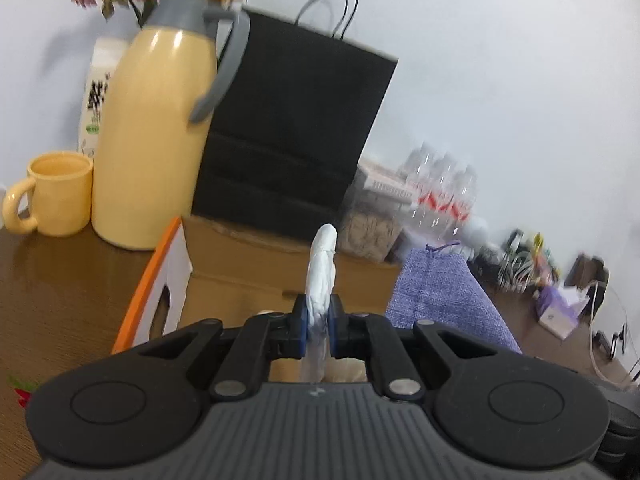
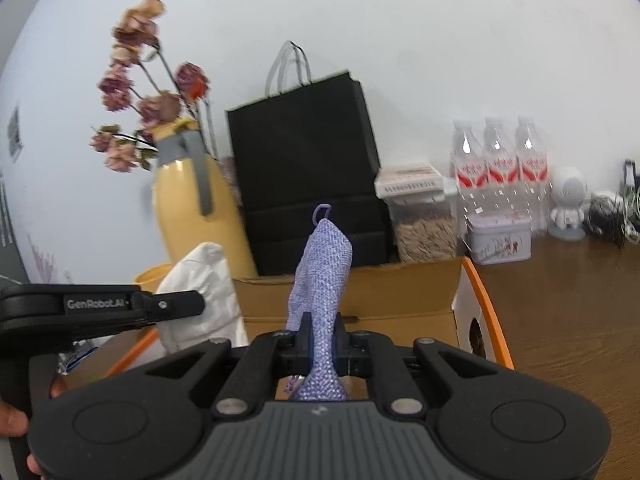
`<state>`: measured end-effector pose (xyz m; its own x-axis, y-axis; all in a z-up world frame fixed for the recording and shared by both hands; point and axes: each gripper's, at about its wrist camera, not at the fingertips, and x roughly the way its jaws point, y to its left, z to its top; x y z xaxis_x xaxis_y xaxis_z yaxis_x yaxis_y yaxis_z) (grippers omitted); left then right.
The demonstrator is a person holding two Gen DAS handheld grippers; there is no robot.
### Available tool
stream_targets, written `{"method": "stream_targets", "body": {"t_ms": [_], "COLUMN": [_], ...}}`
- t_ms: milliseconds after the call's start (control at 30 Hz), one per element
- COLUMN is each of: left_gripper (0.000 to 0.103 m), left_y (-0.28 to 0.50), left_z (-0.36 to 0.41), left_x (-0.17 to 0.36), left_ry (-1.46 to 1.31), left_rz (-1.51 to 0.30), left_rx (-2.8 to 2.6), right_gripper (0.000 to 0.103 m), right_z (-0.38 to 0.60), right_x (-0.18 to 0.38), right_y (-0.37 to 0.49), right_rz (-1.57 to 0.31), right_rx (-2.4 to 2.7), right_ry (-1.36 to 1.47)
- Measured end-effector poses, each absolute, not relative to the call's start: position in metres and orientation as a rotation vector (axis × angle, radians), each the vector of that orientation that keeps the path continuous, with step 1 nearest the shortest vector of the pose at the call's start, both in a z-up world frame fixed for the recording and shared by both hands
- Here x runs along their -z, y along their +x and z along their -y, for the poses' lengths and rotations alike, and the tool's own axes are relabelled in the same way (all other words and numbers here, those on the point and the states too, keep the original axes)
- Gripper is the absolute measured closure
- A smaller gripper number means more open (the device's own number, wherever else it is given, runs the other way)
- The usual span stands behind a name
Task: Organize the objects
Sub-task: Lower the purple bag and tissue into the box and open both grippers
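Note:
My left gripper (image 1: 319, 322) is shut on a white plastic bag (image 1: 321, 276), which stands up edge-on between the blue pads. In the right wrist view that same white bag (image 2: 200, 296) hangs crumpled at the left gripper (image 2: 192, 302), seen side-on. My right gripper (image 2: 323, 344) is shut on a purple woven pouch (image 2: 324, 276) with a cord loop on top; the pouch (image 1: 440, 300) also shows at the right of the left wrist view. Both are held just in front of an open cardboard box (image 2: 380, 292) with an orange-edged flap.
Behind the box (image 1: 248, 268) stand a black paper bag (image 1: 296, 136), a yellow thermos jug (image 1: 156, 136), a yellow mug (image 1: 56, 196) and dried flowers (image 2: 140, 100). Water bottles (image 2: 496, 168), a grain container (image 2: 424, 232), a tin (image 2: 500, 240) and a small white figure (image 2: 568, 204) line the wall.

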<state>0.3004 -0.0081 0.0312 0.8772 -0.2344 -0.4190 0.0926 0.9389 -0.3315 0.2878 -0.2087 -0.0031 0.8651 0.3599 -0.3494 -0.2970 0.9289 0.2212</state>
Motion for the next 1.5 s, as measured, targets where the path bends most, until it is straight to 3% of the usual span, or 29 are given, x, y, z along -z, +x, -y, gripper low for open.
{"method": "stream_targets", "body": {"t_ms": [200,300,333,367,400,433,467,533,600,1500], "left_gripper": [0.092,0.086,0.071,0.043,0.025,0.0,0.0,0.0,0.0,0.0], "left_y": [0.3,0.298,0.296,0.294,0.292,0.288,0.284,0.278,0.277,0.24], "left_z": [0.01,0.011,0.011,0.012,0.012,0.014,0.015,0.017,0.017,0.02], "left_x": [-0.027,-0.026,-0.026,-0.027,-0.028,-0.03,-0.031,-0.034,-0.034,-0.049], "left_ry": [-0.299,-0.28,-0.27,-0.263,-0.253,-0.237,-0.22,-0.194,-0.191,-0.179], "left_rz": [-0.484,-0.485,-0.477,-0.468,-0.456,-0.439,-0.413,-0.382,-0.383,-0.349], "left_rx": [0.16,0.112,0.099,0.089,0.073,0.048,0.019,-0.002,-0.003,0.03], "right_gripper": [0.096,0.087,0.084,0.079,0.063,0.046,0.037,0.007,0.0,0.0], "right_z": [0.21,0.206,0.205,0.204,0.203,0.202,0.201,0.2,0.197,0.197], "right_x": [0.016,0.018,0.018,0.018,0.018,0.017,0.016,0.014,0.012,-0.01], "right_y": [0.298,0.295,0.295,0.294,0.292,0.289,0.286,0.281,0.277,0.249], "right_rz": [-0.456,-0.463,-0.464,-0.463,-0.459,-0.454,-0.444,-0.422,-0.411,-0.378], "right_rx": [-0.326,-0.325,-0.315,-0.297,-0.279,-0.263,-0.254,-0.254,-0.252,-0.305], "right_ry": [0.155,0.132,0.12,0.106,0.094,0.082,0.07,0.055,0.036,0.029]}}
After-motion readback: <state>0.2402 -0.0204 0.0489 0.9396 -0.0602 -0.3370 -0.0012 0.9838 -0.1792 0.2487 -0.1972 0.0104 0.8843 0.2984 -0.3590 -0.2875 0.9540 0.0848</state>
